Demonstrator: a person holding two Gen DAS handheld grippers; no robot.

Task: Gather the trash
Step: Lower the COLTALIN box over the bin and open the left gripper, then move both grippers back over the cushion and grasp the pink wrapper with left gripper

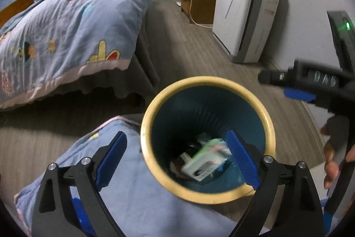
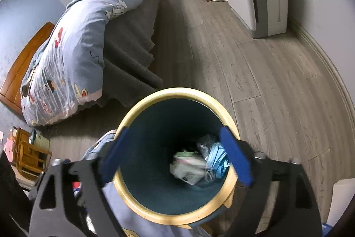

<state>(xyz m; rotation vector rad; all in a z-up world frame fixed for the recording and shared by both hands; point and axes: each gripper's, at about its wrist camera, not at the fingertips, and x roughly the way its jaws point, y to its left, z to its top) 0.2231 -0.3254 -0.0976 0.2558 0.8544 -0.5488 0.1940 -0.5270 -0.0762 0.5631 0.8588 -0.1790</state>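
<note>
Right wrist view: my right gripper (image 2: 177, 157) and left gripper (image 1: 177, 159) both hang wide open, empty, over the bin (image 2: 133, 108) with trash (image 2: 188, 168) inside.

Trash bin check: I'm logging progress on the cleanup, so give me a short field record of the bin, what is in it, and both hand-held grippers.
bin: round trash bin, yellow rim, dark teal inside, standing on the wood floor
contents: white and green packet, blue face mask, clear plastic wrap
left hand-held gripper: open, above the bin, empty
right hand-held gripper: open, above the bin, empty
beside bin: blue quilt
background: bed, white appliance
</note>
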